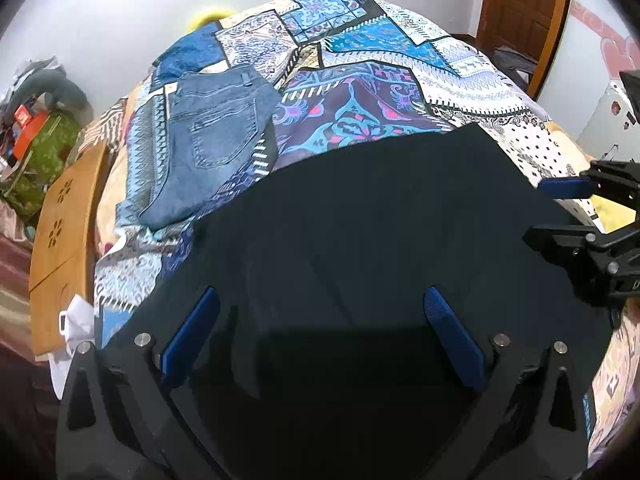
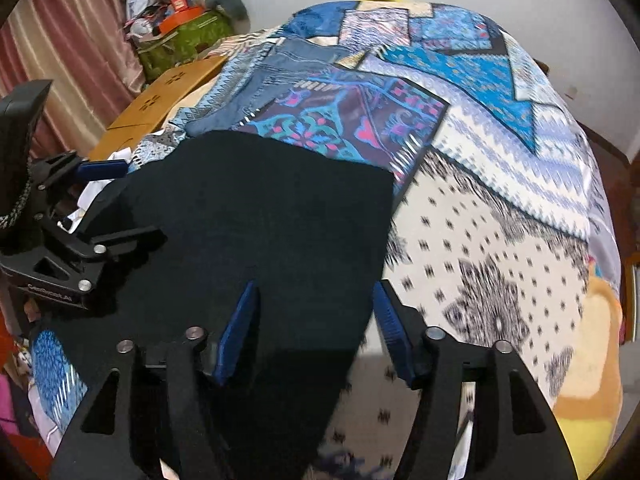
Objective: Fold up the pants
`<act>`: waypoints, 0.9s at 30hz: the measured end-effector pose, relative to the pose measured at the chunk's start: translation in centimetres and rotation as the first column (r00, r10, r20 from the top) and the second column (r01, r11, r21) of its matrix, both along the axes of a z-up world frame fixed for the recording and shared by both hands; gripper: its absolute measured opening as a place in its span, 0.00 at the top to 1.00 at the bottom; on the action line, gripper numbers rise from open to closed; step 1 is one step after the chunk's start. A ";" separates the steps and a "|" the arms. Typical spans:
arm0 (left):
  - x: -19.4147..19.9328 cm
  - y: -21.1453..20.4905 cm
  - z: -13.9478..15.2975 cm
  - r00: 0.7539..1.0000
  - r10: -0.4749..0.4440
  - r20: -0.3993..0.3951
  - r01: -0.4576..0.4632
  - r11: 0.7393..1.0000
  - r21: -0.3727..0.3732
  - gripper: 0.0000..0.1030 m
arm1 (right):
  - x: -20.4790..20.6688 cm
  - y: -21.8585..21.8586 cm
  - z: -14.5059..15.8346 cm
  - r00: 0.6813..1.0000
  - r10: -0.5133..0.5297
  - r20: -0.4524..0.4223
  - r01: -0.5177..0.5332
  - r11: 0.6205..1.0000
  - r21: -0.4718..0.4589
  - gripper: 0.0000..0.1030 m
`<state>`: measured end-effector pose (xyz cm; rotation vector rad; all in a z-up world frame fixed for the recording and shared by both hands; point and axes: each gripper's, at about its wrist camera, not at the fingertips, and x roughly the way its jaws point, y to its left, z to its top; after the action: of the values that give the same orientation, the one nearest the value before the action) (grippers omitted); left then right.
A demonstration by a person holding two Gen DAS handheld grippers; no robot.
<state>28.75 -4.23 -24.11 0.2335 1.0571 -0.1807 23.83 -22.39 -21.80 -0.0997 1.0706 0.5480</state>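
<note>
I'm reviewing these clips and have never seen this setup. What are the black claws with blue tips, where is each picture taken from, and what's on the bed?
Each claw is a handheld two-finger gripper with a fisheye camera looking along its fingers. One picture comes from the left gripper, the other from the right gripper; each also shows the other at its edge. Both are open and hold nothing. Under them a dark pair of pants lies flat on a bed with a patterned bedspread. Folded blue jeans lie farther back, near a wooden board beside the bed.
</note>
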 end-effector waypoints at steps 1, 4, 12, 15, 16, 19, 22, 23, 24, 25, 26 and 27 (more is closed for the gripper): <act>-0.4 0.3 0.1 1.000 0.012 0.006 -0.012 1.000 -0.003 0.00 | -0.2 -0.4 -0.1 1.000 -0.012 -0.009 0.012 1.000 0.012 0.43; -1.5 1.0 0.2 0.999 0.032 0.001 -0.032 0.999 -0.026 0.00 | -1.1 -1.1 0.1 0.999 -0.040 -0.017 0.040 0.999 0.027 0.43; -4.7 2.5 0.8 0.995 0.093 0.038 -0.091 0.995 -0.036 0.00 | -3.0 -2.1 0.9 0.994 -0.105 -0.013 0.105 0.994 0.043 0.42; -5.7 3.3 1.4 0.993 0.106 0.049 -0.103 0.993 -0.057 0.00 | -3.5 -2.0 1.9 0.993 -0.119 0.004 0.119 0.992 0.046 0.42; -6.1 3.7 1.8 0.992 0.117 0.054 -0.114 0.992 -0.060 0.00 | -3.7 -1.9 2.3 0.993 -0.119 0.015 0.118 0.992 0.048 0.42; -7.5 4.7 2.8 0.982 0.163 0.099 -0.160 0.986 -0.038 0.00 | -4.2 -1.3 4.3 0.991 -0.119 0.066 0.114 0.991 0.067 0.42; -9.1 6.3 3.9 0.967 0.207 0.148 -0.201 0.978 -0.049 0.00 | -4.6 -0.3 5.9 0.987 -0.112 0.113 0.102 0.990 0.093 0.42; -9.6 6.9 4.3 0.961 0.221 0.163 -0.215 0.975 -0.057 0.00 | -4.8 0.1 6.4 0.986 -0.106 0.127 0.094 0.991 0.099 0.42; -10.2 7.5 4.7 0.955 0.236 0.179 -0.228 0.971 -0.065 0.00 | -5.0 0.7 7.0 0.985 -0.097 0.144 0.082 0.991 0.105 0.42; -10.7 8.2 5.2 0.948 0.253 0.193 -0.243 0.967 -0.075 0.00 | -5.1 1.2 7.4 0.984 -0.089 0.157 0.073 0.992 0.108 0.42; -11.2 8.8 5.6 0.941 0.268 0.204 -0.256 0.963 -0.085 0.00 | -5.3 1.8 7.9 0.982 -0.078 0.172 0.059 0.992 0.112 0.42; -11.5 9.4 5.9 0.937 0.280 0.211 -0.265 0.960 -0.094 0.00 | -5.7 2.4 8.1 0.981 -0.068 0.184 0.047 0.992 0.117 0.42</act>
<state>17.24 5.17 -18.24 0.0451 0.8482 0.0619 18.12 -20.02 -13.69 -0.0208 0.8550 0.5344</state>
